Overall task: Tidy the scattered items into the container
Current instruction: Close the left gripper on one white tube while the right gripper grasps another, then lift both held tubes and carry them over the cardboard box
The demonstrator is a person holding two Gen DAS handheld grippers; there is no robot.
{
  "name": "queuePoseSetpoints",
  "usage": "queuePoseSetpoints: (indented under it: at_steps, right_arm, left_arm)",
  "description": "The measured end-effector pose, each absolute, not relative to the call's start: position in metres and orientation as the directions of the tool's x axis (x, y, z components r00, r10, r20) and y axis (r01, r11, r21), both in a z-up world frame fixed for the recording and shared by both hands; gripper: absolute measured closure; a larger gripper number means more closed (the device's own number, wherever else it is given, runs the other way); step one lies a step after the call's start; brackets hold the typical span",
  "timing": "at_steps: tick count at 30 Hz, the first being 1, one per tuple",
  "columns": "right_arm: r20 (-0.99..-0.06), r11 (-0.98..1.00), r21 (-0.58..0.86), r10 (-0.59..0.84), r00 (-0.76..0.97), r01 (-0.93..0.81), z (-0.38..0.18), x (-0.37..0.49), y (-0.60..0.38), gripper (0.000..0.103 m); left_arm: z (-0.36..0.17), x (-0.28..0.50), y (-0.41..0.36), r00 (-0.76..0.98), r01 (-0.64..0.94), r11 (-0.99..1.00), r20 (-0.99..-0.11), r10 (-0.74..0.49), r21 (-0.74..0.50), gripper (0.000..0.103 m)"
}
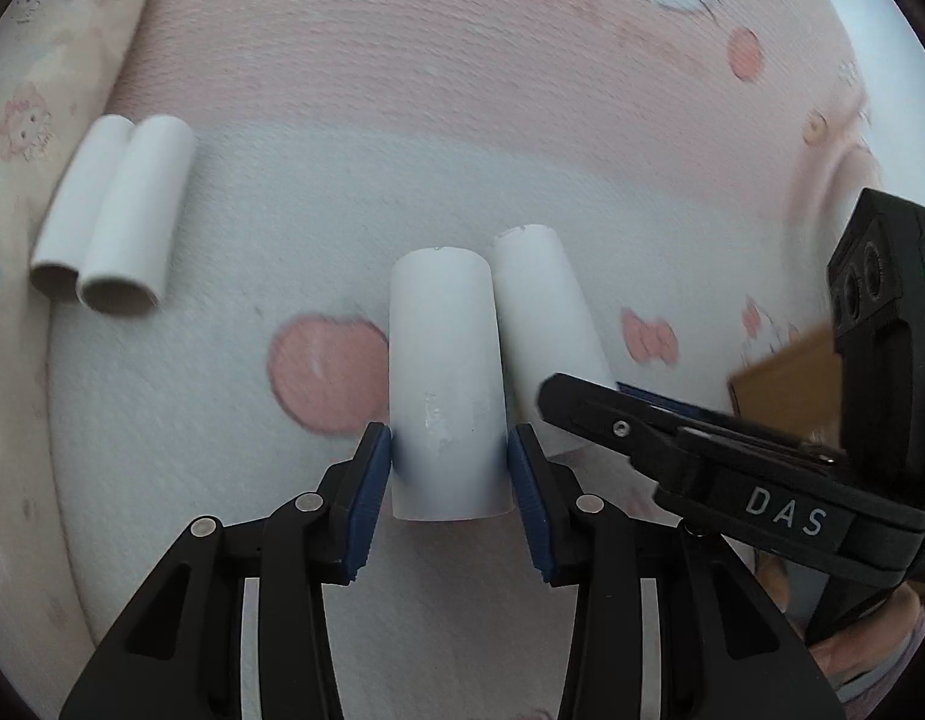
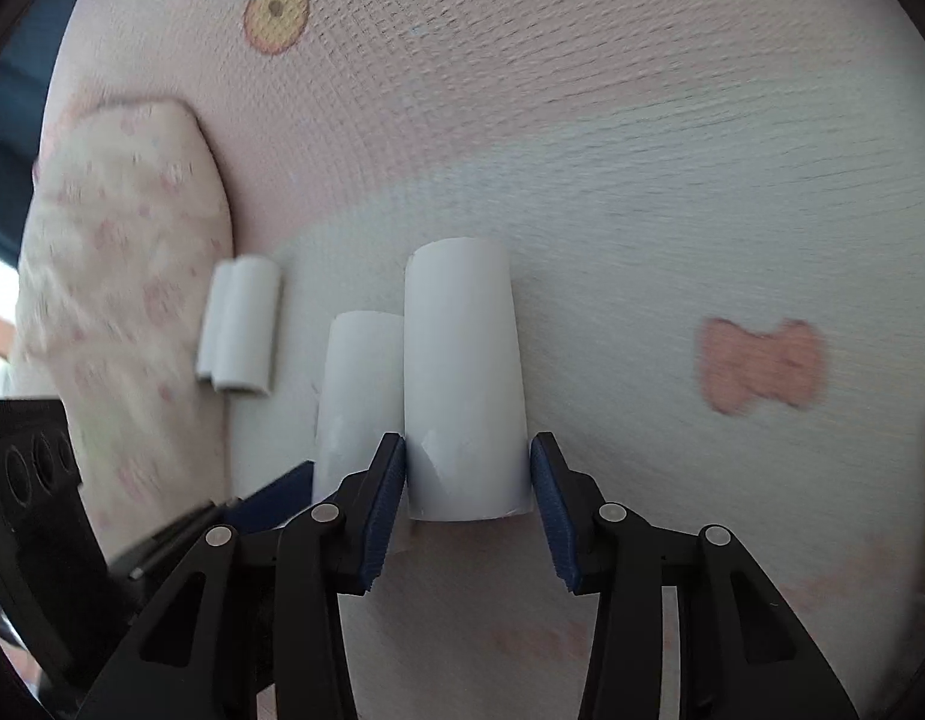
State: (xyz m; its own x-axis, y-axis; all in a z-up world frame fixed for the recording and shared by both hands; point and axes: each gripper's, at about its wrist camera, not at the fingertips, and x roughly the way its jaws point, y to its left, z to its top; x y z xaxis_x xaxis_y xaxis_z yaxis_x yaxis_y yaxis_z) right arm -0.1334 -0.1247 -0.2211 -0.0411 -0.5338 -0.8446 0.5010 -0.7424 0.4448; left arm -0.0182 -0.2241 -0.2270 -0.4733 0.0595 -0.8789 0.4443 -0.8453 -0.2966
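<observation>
Several white cardboard tubes lie on a pink and white patterned blanket. In the left wrist view my left gripper is shut on one white tube. The right gripper's finger lies over a second tube beside it. In the right wrist view my right gripper is shut on that second white tube, with the left-held tube just to its left. A pair of tubes lies side by side at the left, also seen in the right wrist view.
A floral pillow lies at the left edge of the blanket. A brown cardboard box shows at the right of the left wrist view, behind the right gripper's body. A person's hand holds that gripper.
</observation>
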Motion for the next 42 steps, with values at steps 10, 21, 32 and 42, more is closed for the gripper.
queuePoseSetpoints:
  at_steps: [10, 21, 32, 42]
  right_arm:
    - [-0.894, -0.817, 0.301, -0.421, -0.152, 0.491, -0.216, -0.106, -0.058, 0.062]
    - [-0.928, -0.835, 0.238, -0.346, -0.138, 0.496, -0.207, -0.114, -0.046, 0.036]
    - [-0.933, -0.811, 0.239, -0.344, -0.104, 0.533, -0.216, -0.134, -0.072, 0.036]
    - [-0.935, -0.807, 0.251, -0.345, -0.081, 0.534, -0.231, -0.139, -0.079, 0.042]
  left_arm:
    - [-0.221, 0.013, -0.205, -0.421, 0.389, -0.901, -0.907, 0.009, -0.19, 0.059]
    - [-0.218, 0.001, -0.22, -0.319, 0.373, -0.907, -0.945, 0.071, -0.194, 0.045]
    - [-0.227, -0.03, -0.23, -0.288, 0.402, -0.9, -0.956, 0.052, -0.17, 0.046]
    - [-0.235, -0.029, -0.243, -0.296, 0.445, -0.857, -0.946, 0.131, -0.258, 0.055]
